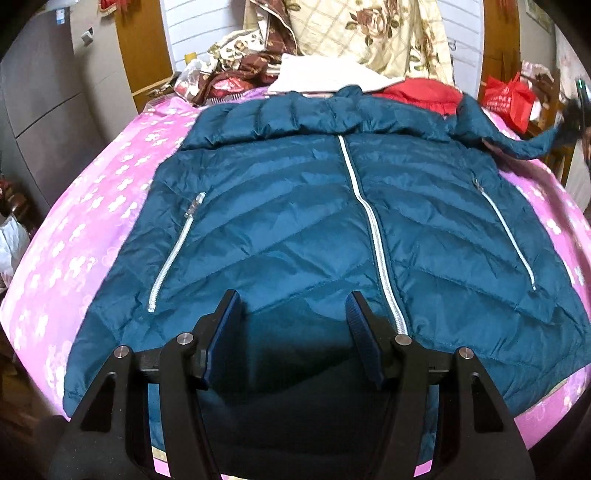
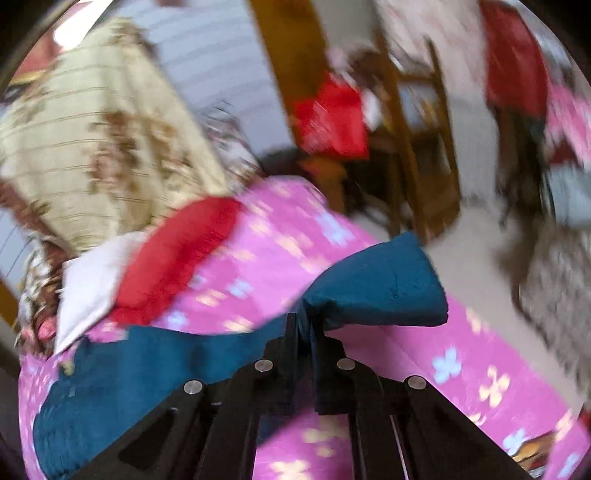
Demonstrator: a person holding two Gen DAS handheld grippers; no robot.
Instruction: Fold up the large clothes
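A bed in pink floral sheet (image 1: 92, 221), grey wardrobe (image 1: 40, 122) beside it.

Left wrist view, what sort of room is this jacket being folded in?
Most likely a home bedroom. The teal jacket lies spread on a bed with a pink flowered sheet, floral bedding is heaped at the far end, and a grey wardrobe stands alongside.

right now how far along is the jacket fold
Done: the teal jacket lies zipped and face up on the pink bedspread. In hand: the right gripper is shut on the jacket's sleeve, lifted off the bed. The left gripper hangs open over the hem. Left: no fold shows yet.
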